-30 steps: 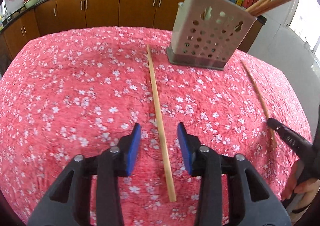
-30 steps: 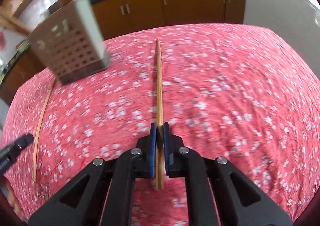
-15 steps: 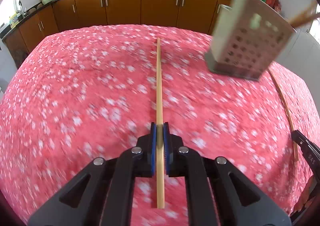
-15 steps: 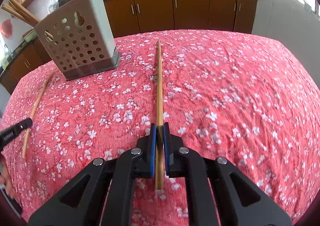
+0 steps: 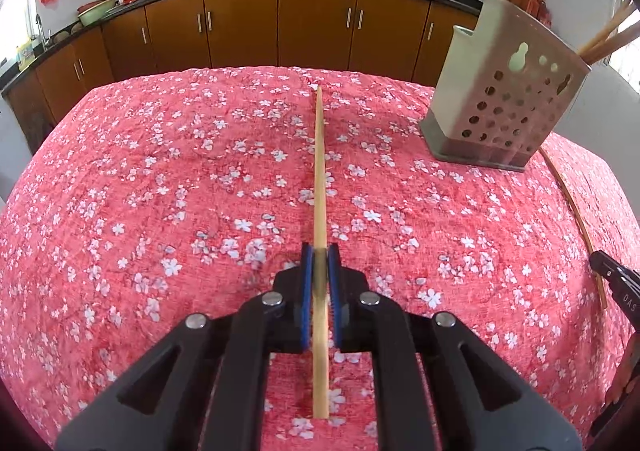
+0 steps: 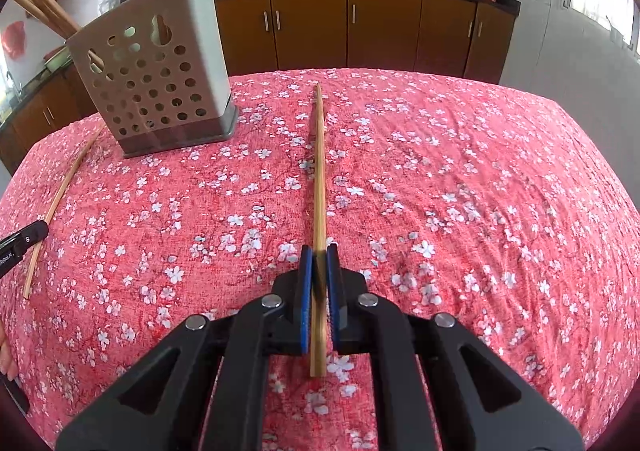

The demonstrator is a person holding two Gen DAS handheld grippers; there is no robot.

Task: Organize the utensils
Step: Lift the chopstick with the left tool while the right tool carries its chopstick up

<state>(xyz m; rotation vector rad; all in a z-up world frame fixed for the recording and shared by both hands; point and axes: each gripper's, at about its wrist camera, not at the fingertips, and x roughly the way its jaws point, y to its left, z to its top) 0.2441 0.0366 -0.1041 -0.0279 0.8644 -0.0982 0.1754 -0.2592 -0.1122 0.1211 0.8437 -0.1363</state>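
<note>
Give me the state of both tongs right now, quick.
Left tongs: closed on a chopstick.
Right tongs: closed on another chopstick.

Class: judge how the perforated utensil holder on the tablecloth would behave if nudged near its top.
The utensil holder looks tall on a small base, so it may tip. Long chopsticks leaning out probably raise its balance point. The soft tablecloth likely grips the base rather than letting it slide.

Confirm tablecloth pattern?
Red tablecloth with small white blossoms all over; clearest in the right wrist view.
</note>
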